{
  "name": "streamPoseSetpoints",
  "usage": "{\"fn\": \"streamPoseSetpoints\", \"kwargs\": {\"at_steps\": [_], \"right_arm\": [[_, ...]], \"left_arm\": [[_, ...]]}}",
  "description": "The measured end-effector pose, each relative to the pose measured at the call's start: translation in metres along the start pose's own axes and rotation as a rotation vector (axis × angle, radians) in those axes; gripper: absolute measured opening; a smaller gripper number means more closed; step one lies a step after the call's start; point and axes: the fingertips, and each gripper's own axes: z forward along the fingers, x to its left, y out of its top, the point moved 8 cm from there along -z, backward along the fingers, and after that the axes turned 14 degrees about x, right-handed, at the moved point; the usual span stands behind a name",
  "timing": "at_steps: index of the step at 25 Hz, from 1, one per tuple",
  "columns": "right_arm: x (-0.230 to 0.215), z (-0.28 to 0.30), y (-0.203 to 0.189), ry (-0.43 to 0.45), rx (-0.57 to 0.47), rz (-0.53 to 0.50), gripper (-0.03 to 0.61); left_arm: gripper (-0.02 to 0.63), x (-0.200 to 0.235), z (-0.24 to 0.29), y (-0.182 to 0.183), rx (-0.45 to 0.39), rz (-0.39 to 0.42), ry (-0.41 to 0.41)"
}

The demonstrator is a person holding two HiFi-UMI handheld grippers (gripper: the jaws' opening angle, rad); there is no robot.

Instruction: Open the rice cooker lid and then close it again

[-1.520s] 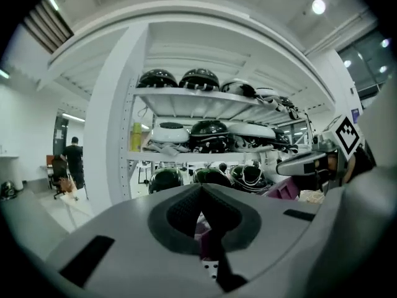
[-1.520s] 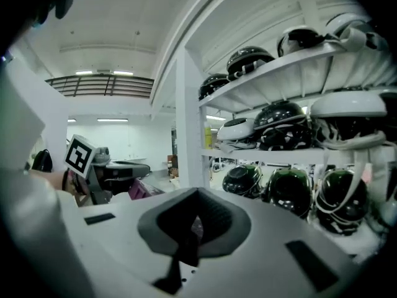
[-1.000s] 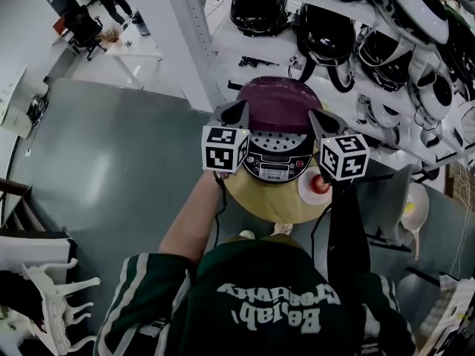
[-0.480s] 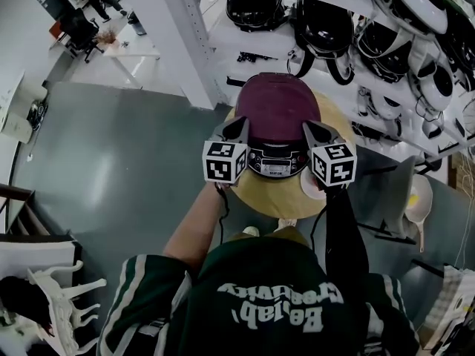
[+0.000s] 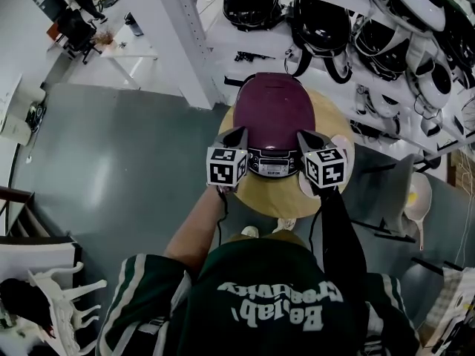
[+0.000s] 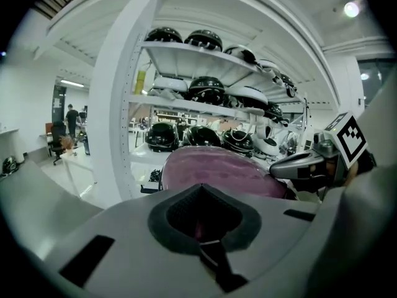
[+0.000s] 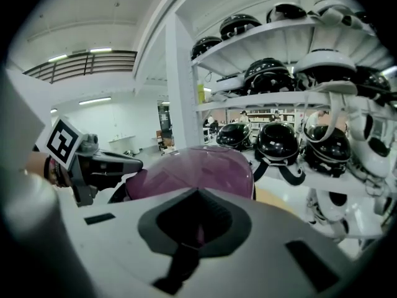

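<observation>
Sitting closed on the round wooden tabletop (image 5: 269, 197): one rice cooker (image 5: 273, 136), its purple lid (image 5: 274, 106) lying flat on the body and its control panel (image 5: 272, 163) facing the person.

Progress: the lid is showing no gap at its front edge, and nothing is touching it. Judging from this alone, either the opening is not yet begun or the whole open-and-close cycle is already done; the pictures are not settling which. If the former, both steps are waiting: lift the lid, then press it down again.

Left tongs (image 5: 237, 133): hovering at the cooker's front left corner, just beside the panel, tips pointing toward the lid. Jaws are lying together, gripping nothing; only a sliver of purple is showing through the gap between the pads.

Right tongs (image 5: 306, 136): hovering at the front right corner, mirroring the left pair, jaws likewise pressed together and carrying nothing.

Relation: the cooker is lying between and just beyond the two pairs of tongs, the lid rising ahead of both tips; contact is not evident in any view.

Background: shelves of helmets (image 5: 319, 24) are standing behind the tabletop.
</observation>
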Motion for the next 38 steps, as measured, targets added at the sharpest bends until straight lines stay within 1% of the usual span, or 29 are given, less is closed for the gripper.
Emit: {"fn": "streamPoseSetpoints", "kwargs": {"at_steps": [4, 8, 11, 14, 16, 19, 26, 31, 38], "right_arm": [[-0.0005, 0.0008, 0.0005, -0.007, -0.003, -0.007, 0.003], [0.0014, 0.0009, -0.0025, -0.021, -0.013, 0.008, 0.003], [0.0033, 0.0020, -0.0015, -0.044, 0.004, -0.045, 0.003], [0.0037, 0.0028, 0.0003, -0.050, 0.028, -0.073, 0.003], [0.0030, 0.0028, 0.0001, -0.044, 0.027, -0.067, 0.003], [0.0027, 0.0021, -0.0020, -0.035, 0.017, -0.050, 0.003], [0.0042, 0.0030, -0.0021, -0.046, 0.007, -0.041, 0.003], [0.0027, 0.0031, -0.0029, -0.048, 0.004, -0.025, 0.003], [0.0047, 0.0029, -0.0032, -0.053, -0.011, -0.007, 0.003]], "left_arm": [[0.000, -0.0003, 0.0015, 0.0000, -0.011, 0.006, 0.005], [0.000, -0.0011, 0.0012, -0.0038, -0.032, -0.012, 0.016], [0.000, -0.0011, 0.0019, -0.0047, -0.032, -0.012, 0.017], [0.000, -0.0016, 0.0030, -0.0047, -0.029, 0.027, 0.017], [0.000, -0.0013, 0.0034, -0.0049, -0.033, 0.029, 0.012], [0.000, -0.0002, 0.0026, -0.0061, -0.038, 0.003, -0.002], [0.000, 0.0033, 0.0030, -0.0074, -0.045, -0.032, -0.029], [0.000, 0.0006, 0.0041, -0.0079, -0.062, -0.003, -0.008], [0.000, 0.0022, 0.0028, -0.0084, -0.067, -0.001, -0.012]]}}
